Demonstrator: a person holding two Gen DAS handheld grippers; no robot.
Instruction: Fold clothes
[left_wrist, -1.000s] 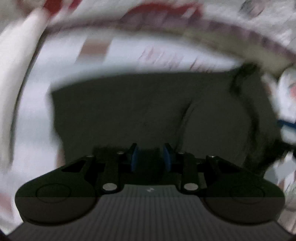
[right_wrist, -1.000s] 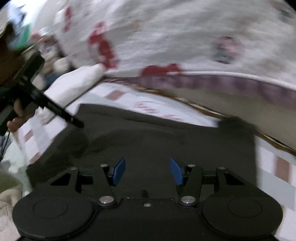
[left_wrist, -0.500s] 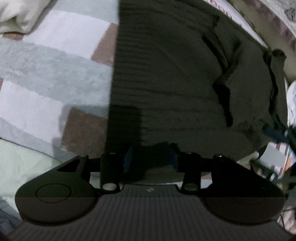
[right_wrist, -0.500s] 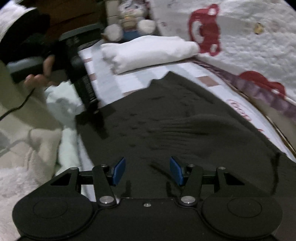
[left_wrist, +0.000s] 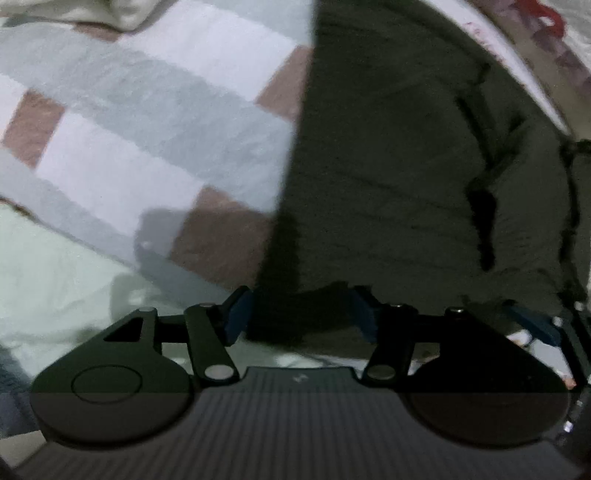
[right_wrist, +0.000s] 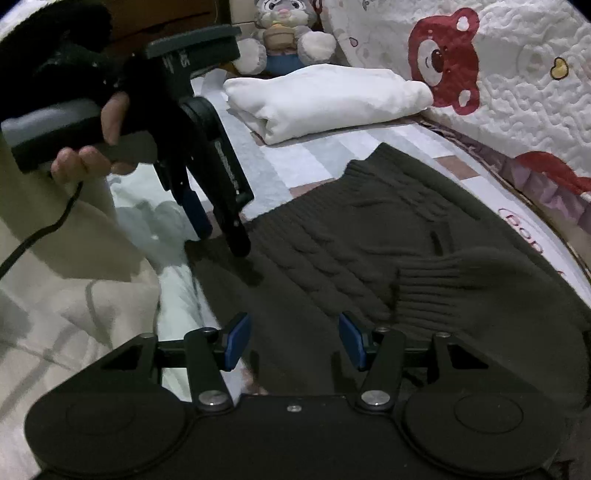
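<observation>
A dark olive cable-knit sweater (right_wrist: 369, 240) lies flat on the bed, one sleeve folded across it with its ribbed cuff (right_wrist: 436, 284) on top. In the left wrist view the sweater (left_wrist: 388, 166) fills the right half. My left gripper (left_wrist: 301, 317) points steeply down at the sweater's near left corner. Its jaws are opening, the fabric edge lies between them, and the pads do not press on it. From the right wrist view the left gripper (right_wrist: 221, 232) touches down on that corner. My right gripper (right_wrist: 293, 339) hovers open over the near edge, nothing pinched.
A folded white garment (right_wrist: 325, 99) lies beyond the sweater, a plush toy (right_wrist: 284, 40) behind it. A quilt with a red bear (right_wrist: 443, 62) rises along the right. The checked bedsheet (left_wrist: 147, 129) and a pale blanket (left_wrist: 55, 277) lie to the left. A person's hand (right_wrist: 92, 147) holds the left gripper.
Both grippers swung from facing the quilt down to the sweater's near edge. The left jaws widened around the fabric corner. The right jaws kept the same gap.
</observation>
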